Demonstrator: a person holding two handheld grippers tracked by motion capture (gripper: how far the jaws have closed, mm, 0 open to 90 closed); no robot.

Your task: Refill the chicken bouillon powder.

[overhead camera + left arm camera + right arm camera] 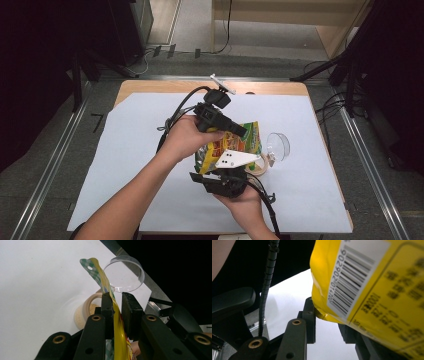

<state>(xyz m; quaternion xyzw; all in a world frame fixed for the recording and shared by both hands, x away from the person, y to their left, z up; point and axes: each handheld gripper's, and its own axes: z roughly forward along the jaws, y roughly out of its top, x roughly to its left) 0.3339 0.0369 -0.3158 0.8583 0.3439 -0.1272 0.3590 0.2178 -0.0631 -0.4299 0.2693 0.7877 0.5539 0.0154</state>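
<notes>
Both grippers meet at a yellow snack bag [235, 145] held above the white table sheet [125, 165] in the high view: the left gripper [240, 131] pinches its upper edge, the right gripper [220, 179] its lower end. Beside it stand a clear cup [278, 146] and a tape roll [260, 169]. Left gripper view: jaws are nearly closed on the bag's thin edge. Right gripper view: jaws clamp the bag's corner below its barcode [354, 280].

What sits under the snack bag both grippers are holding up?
Under the snack bag, a tan bowl of pale crumbs rests on the white sheet; the bag covers the bowl's far side.
</notes>
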